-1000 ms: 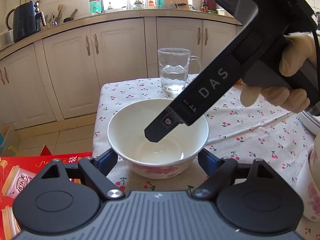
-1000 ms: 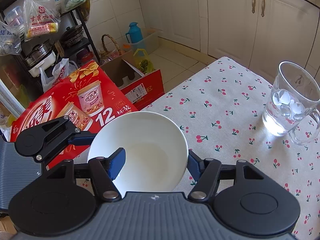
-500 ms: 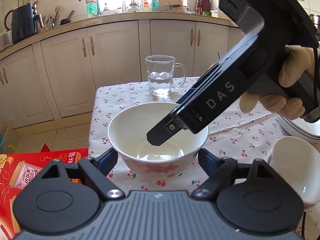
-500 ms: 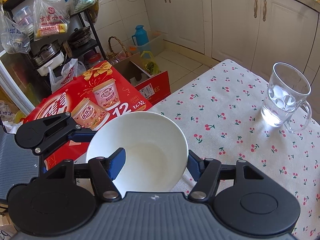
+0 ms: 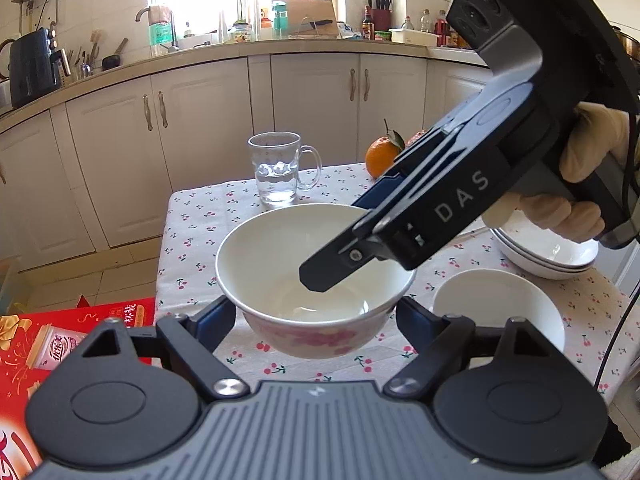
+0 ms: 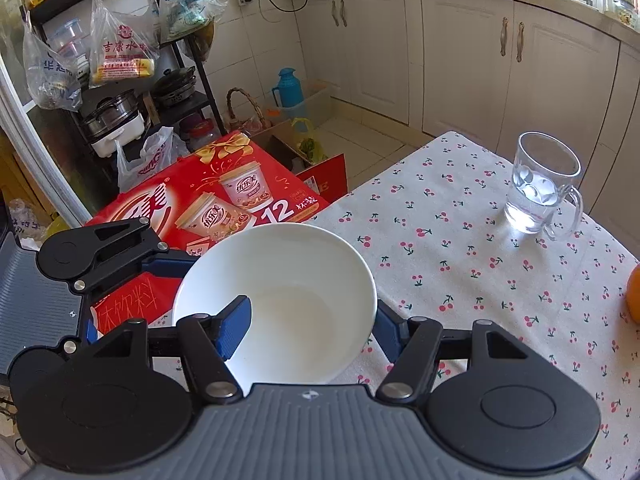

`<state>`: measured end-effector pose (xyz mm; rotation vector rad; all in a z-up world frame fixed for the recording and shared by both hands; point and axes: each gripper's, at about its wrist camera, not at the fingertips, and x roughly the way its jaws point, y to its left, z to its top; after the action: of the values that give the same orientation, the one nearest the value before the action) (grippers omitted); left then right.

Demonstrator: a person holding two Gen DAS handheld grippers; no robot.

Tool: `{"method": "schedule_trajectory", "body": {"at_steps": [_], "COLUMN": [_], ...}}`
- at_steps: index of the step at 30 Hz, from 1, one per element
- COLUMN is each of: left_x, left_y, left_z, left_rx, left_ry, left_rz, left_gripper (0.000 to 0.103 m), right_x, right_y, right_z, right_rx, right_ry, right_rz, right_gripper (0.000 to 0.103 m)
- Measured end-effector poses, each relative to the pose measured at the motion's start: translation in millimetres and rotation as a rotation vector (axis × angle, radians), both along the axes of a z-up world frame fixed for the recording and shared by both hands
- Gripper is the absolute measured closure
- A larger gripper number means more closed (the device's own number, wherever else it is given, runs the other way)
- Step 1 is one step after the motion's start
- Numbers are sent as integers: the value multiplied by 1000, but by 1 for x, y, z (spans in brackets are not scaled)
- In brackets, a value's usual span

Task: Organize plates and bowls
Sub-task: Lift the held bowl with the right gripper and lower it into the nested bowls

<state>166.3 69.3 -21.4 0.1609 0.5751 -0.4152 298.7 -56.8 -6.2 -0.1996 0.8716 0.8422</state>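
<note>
A white bowl with pink flowers on its outside hangs above the cherry-print table. My left gripper is shut on it, one finger on each side of its lower wall. My right gripper, held by a gloved hand, comes in from the upper right. It is shut on the bowl's wall. In the right wrist view one blue pad lies inside the bowl and the other finger sits outside the rim, with the right gripper astride the wall. The left gripper's body shows at the left edge there.
A second white bowl sits on the table at the right, with stacked white dishes behind it. A glass mug of water and an orange stand at the far side. A red carton lies on the floor beside the table.
Both grippers have risen with the bowl and drawn back and to the right. The mug now looks farther off; the second bowl, dishes and orange have come into view.
</note>
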Motion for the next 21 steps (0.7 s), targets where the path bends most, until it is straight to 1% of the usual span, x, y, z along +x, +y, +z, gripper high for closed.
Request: {"method": "schedule_trajectory", "body": {"at_steps": [8,21], "left_x": [-24,-42], "left_y": [-15,-40], "left_z": [8,4], "left_rx": [-9,-27], "left_ry": [2,35], "left_rz": [-50,-129], "left_gripper": [16,16], "right_x": [-37,-79], "right_y": [-26,-61], "right_z": [9,9], "right_rx": [13,18], "right_ry": [-24,-33], "right_rz": [-24,-85], "right_gripper": [32,32]}}
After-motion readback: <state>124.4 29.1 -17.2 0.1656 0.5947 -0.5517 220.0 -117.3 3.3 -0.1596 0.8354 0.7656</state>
